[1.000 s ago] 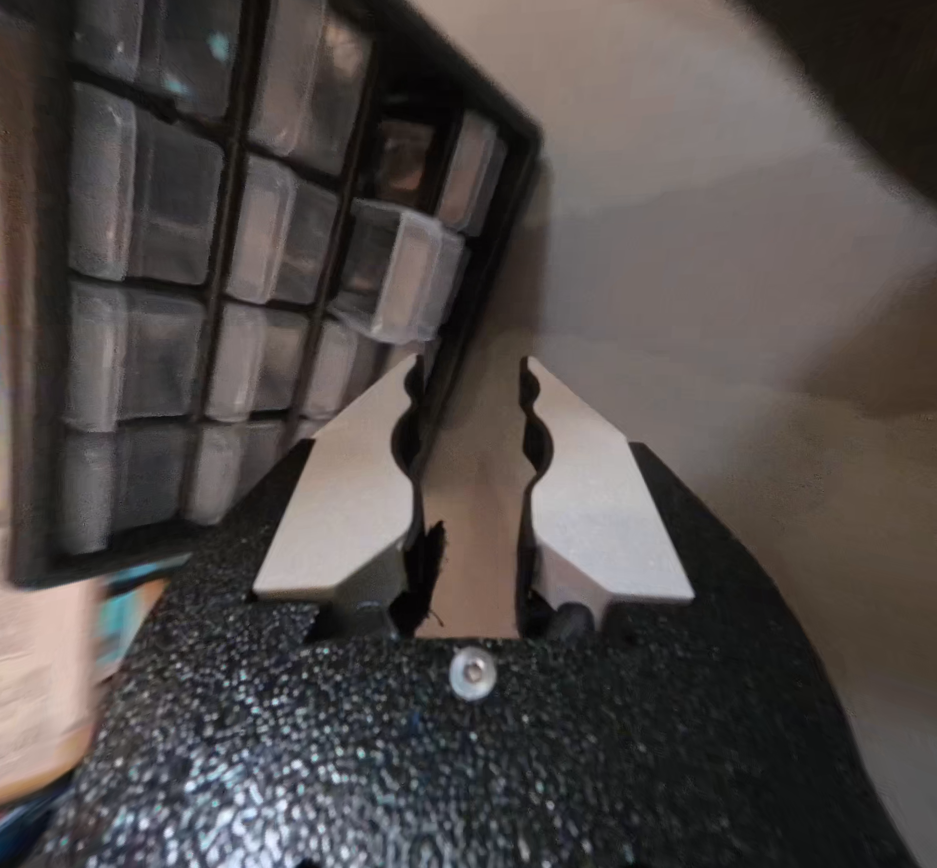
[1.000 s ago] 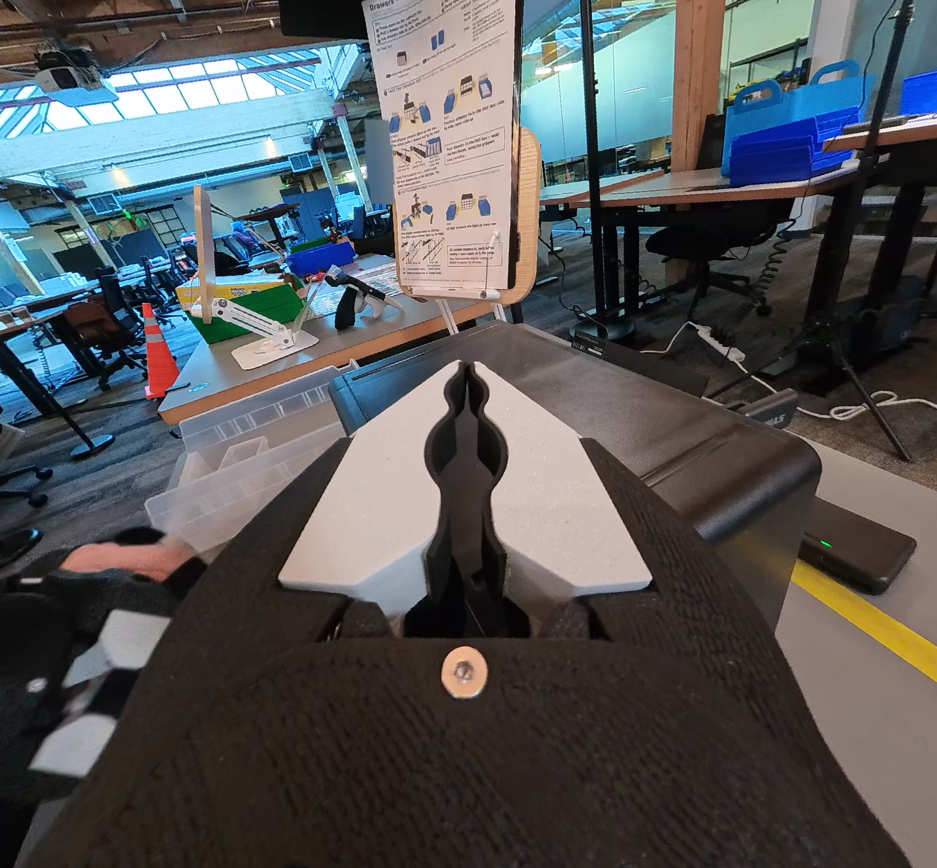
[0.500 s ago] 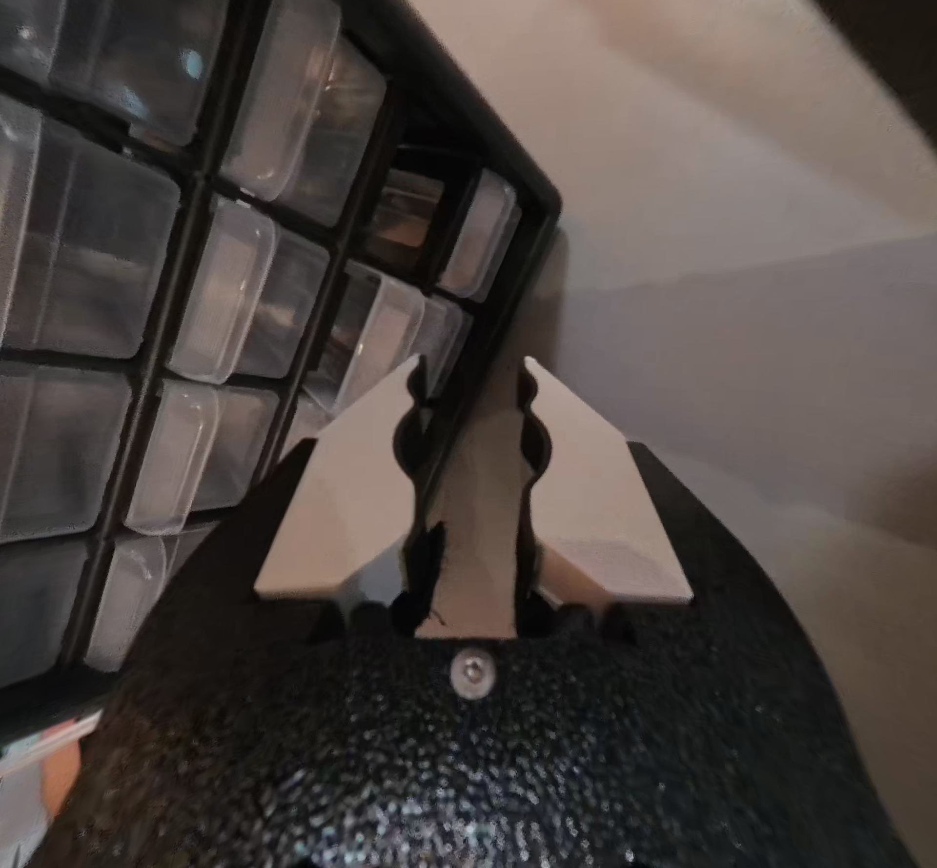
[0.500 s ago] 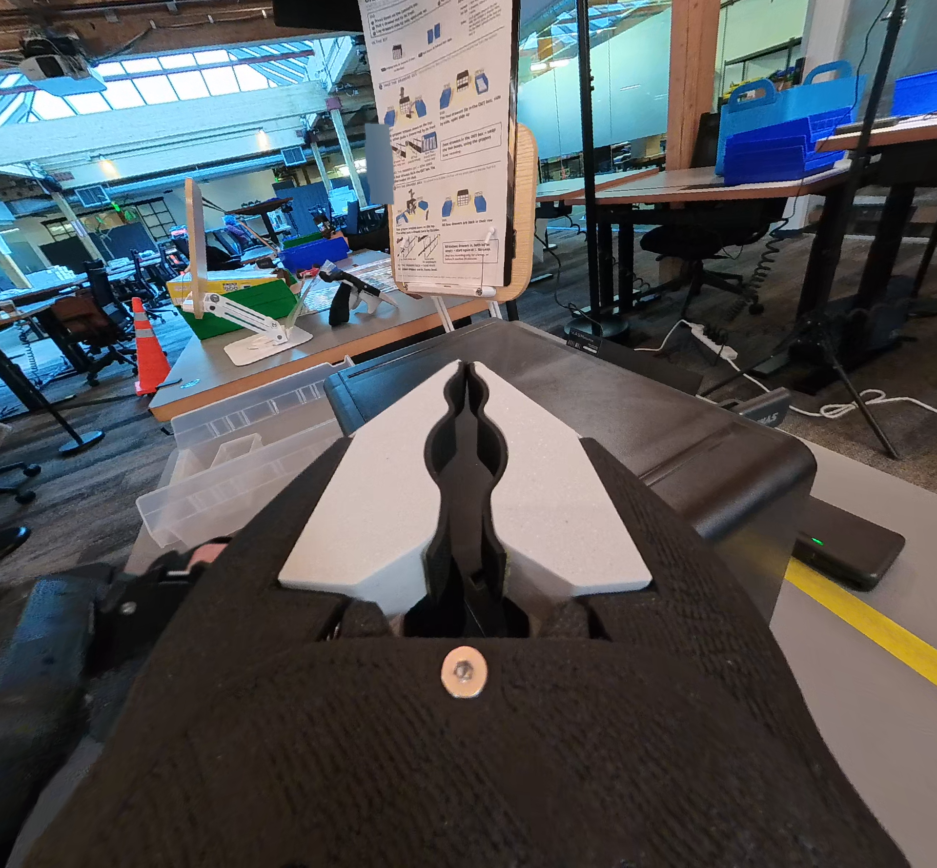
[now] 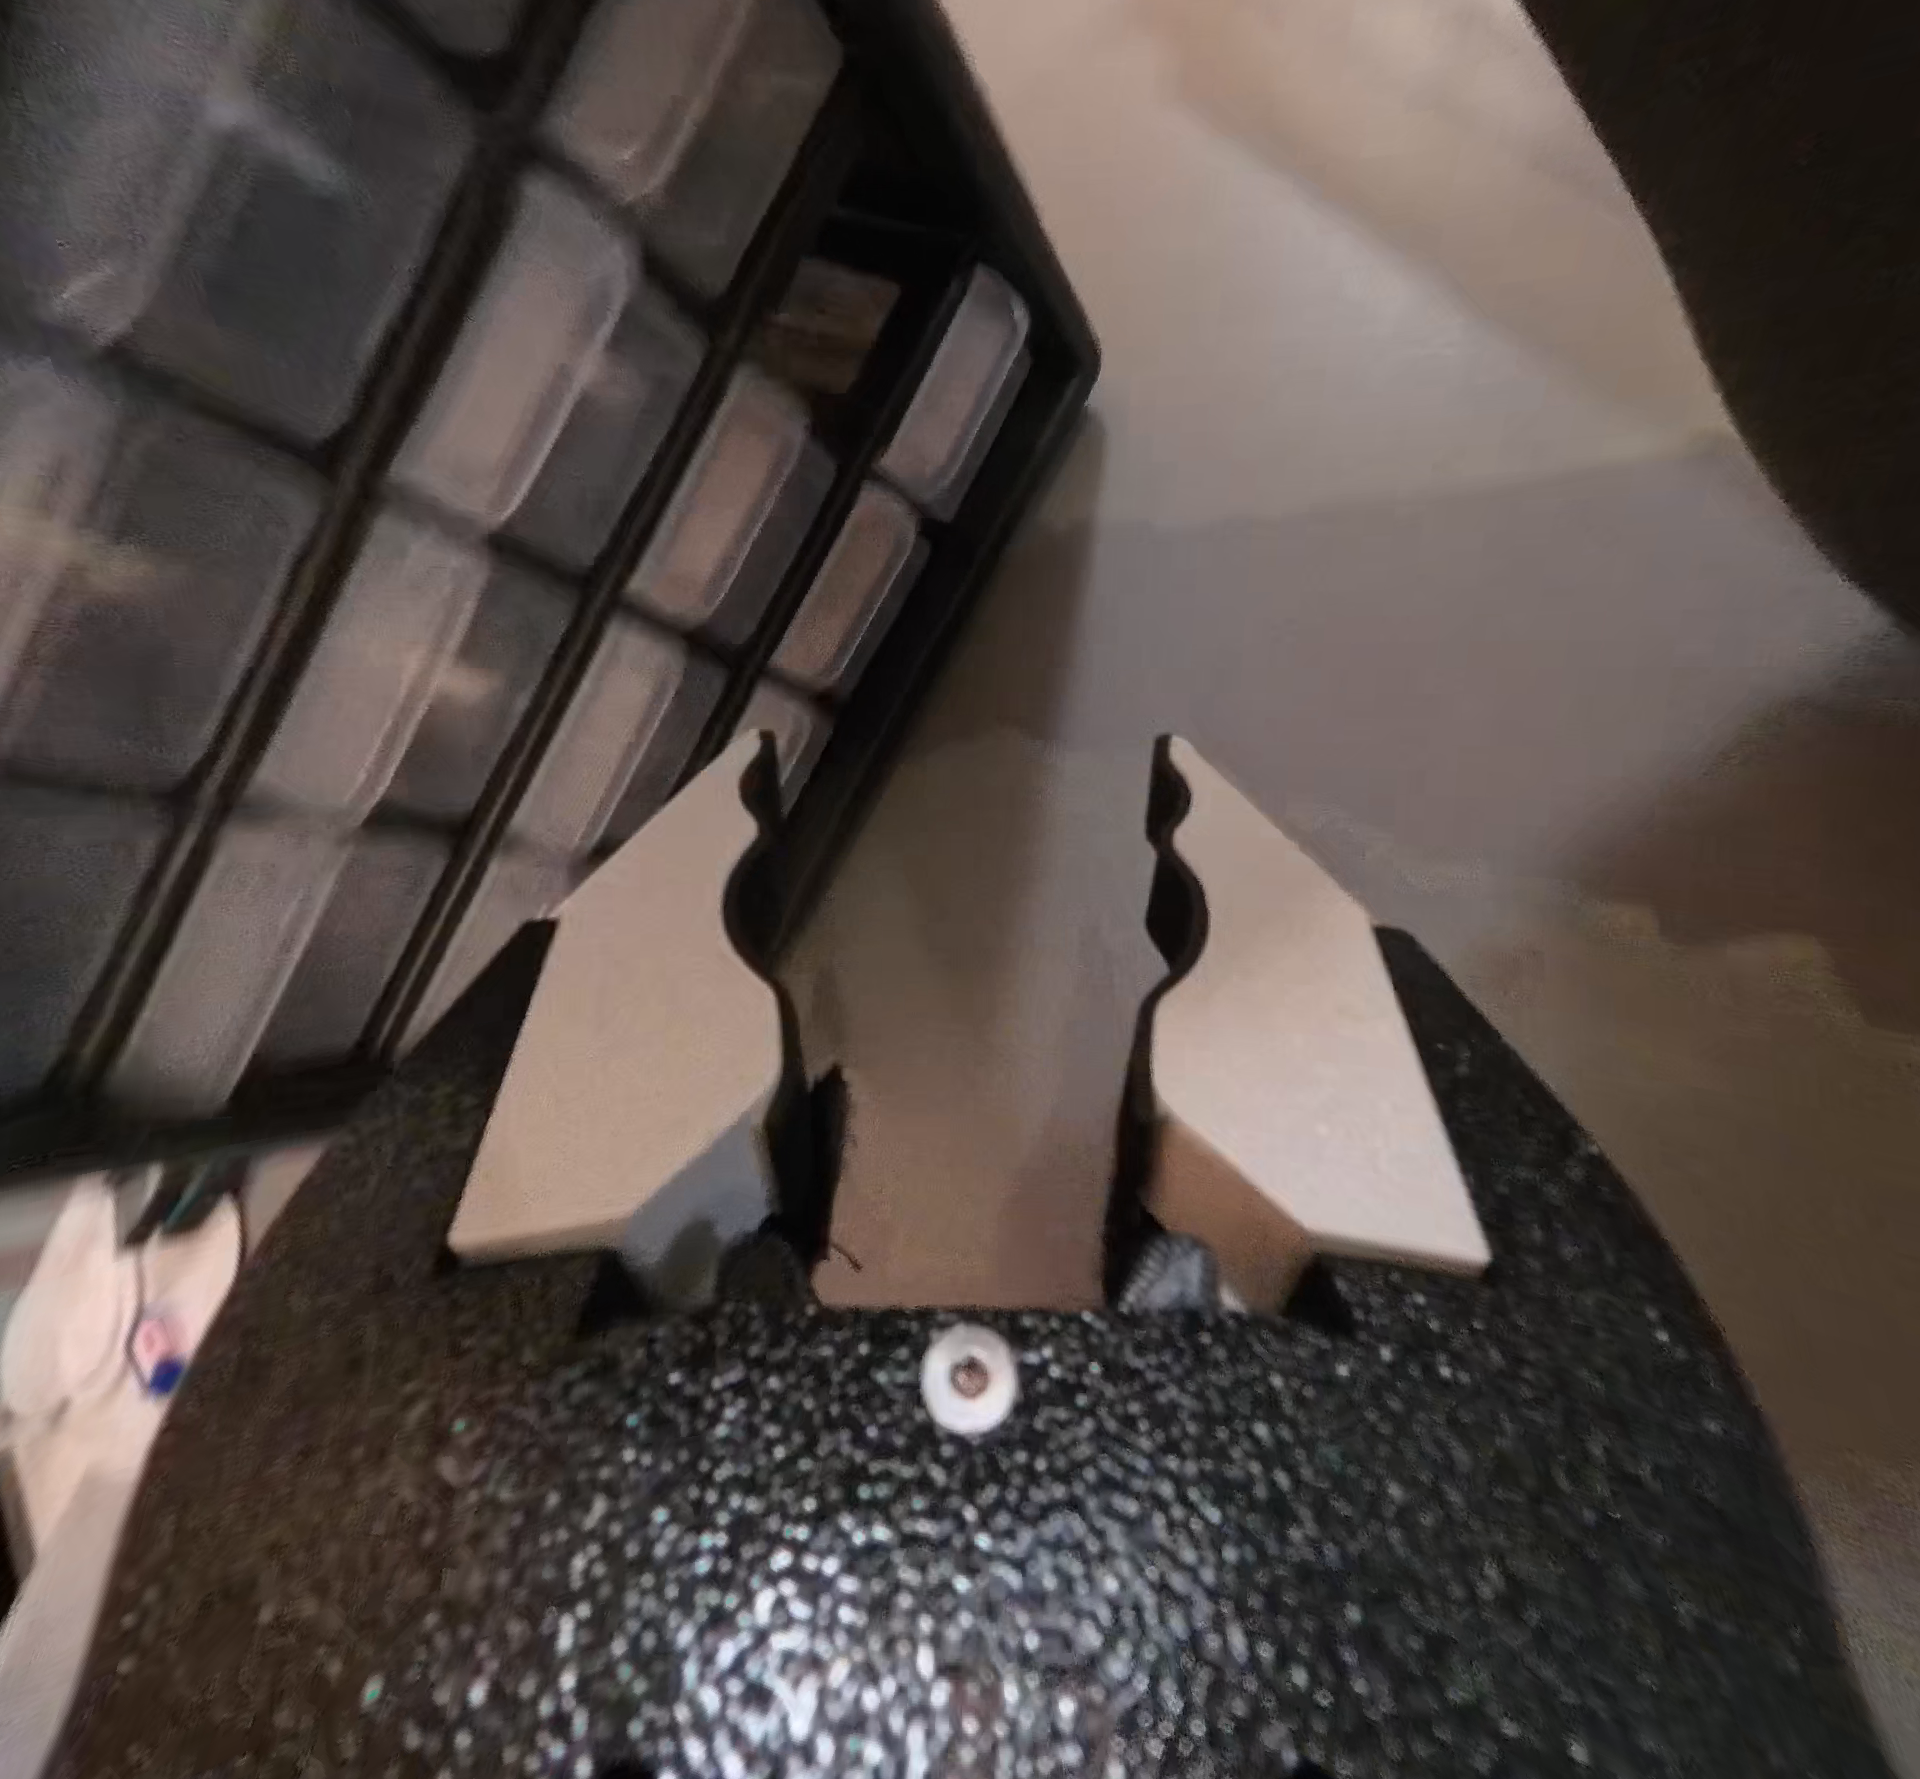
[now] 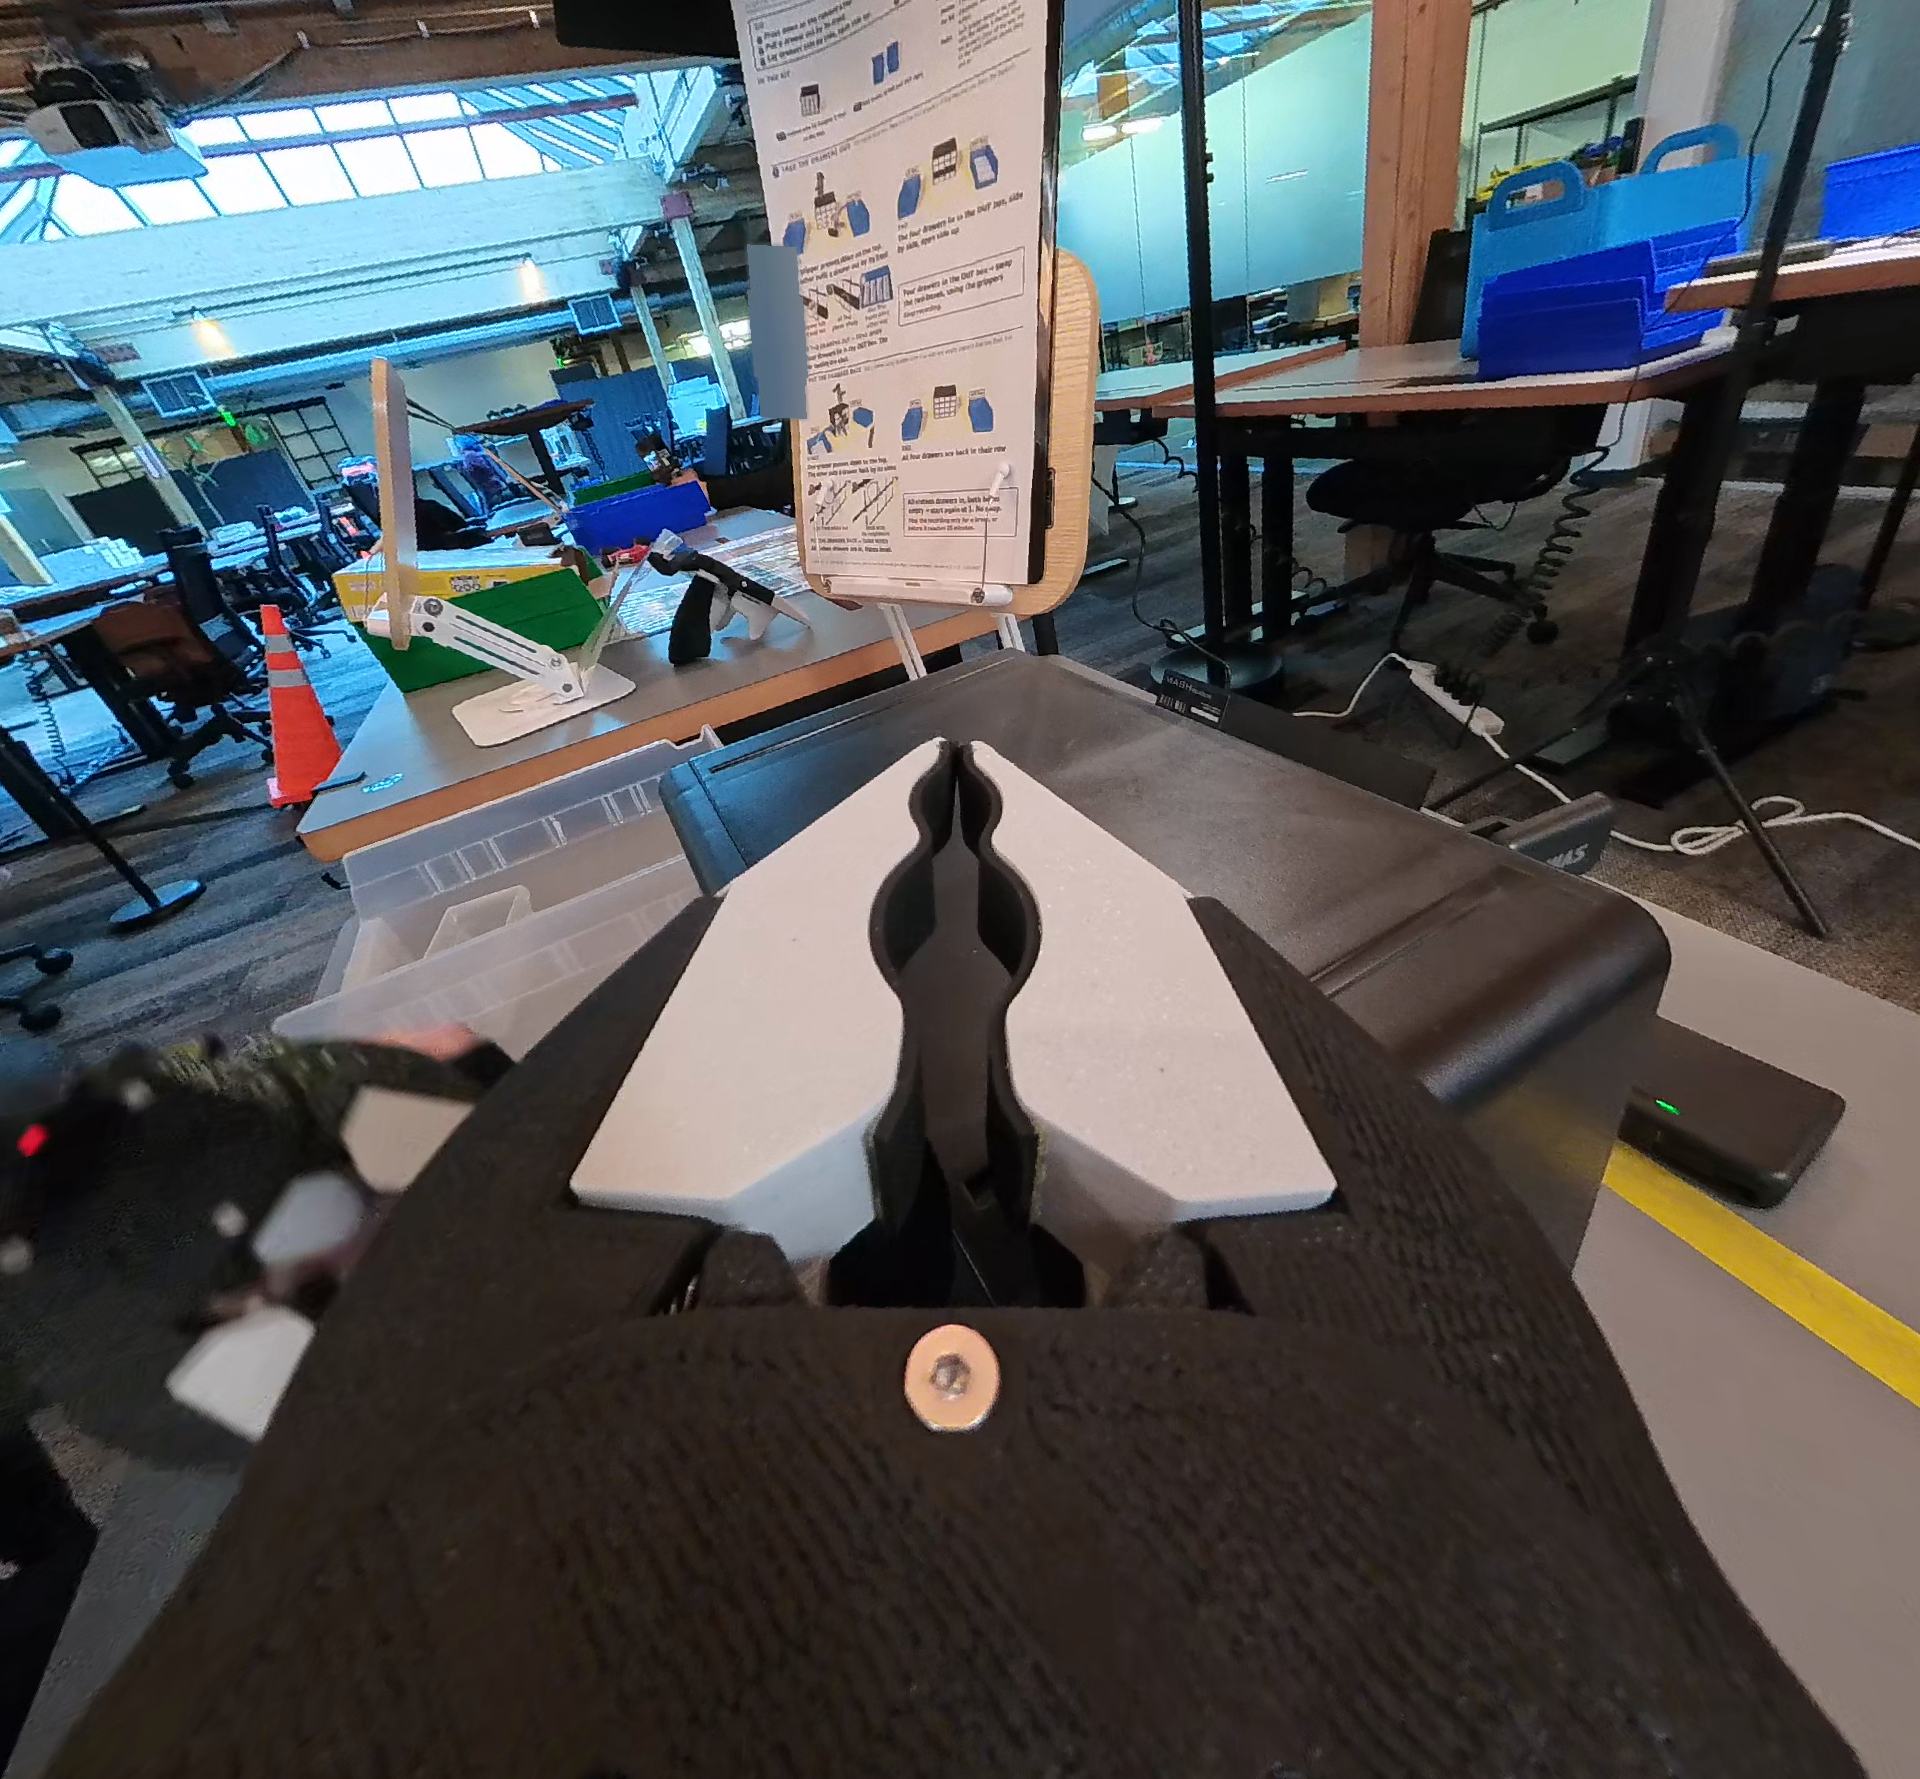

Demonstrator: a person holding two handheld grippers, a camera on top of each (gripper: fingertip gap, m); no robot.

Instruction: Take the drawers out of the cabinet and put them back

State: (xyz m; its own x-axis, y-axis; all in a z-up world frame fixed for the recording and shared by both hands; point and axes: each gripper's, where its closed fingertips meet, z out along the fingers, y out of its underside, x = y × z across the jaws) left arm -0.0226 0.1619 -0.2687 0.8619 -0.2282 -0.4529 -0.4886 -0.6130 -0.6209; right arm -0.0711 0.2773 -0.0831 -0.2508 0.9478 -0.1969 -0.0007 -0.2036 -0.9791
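Note:
The black cabinet [image 5: 1039, 399] fills the left of the left wrist view, tilted, with several clear drawers [image 5: 582, 379] sitting flush in its grid. One slot [image 5: 831, 316] near its far corner shows no drawer front. My left gripper [image 5: 961, 753] is open and empty, just beside the cabinet's near corner, over the table. In the right wrist view my right gripper [image 6: 956, 758] is shut and empty, over the cabinet's black top [image 6: 1195, 825]. The left gripper [image 6: 239, 1210] shows blurred at the lower left.
A clear plastic bin [image 6: 468, 929] stands left of the cabinet. An instruction sheet on a stand [image 6: 914, 275] rises behind it. A black device with a green light [image 6: 1725, 1137] and a yellow tape line [image 6: 1766, 1282] lie on the grey table at the right.
The drawer that stuck out of the cabinet now sits flush. My left gripper has opened wider and shifted along the cabinet front. The right gripper has stayed shut on top.

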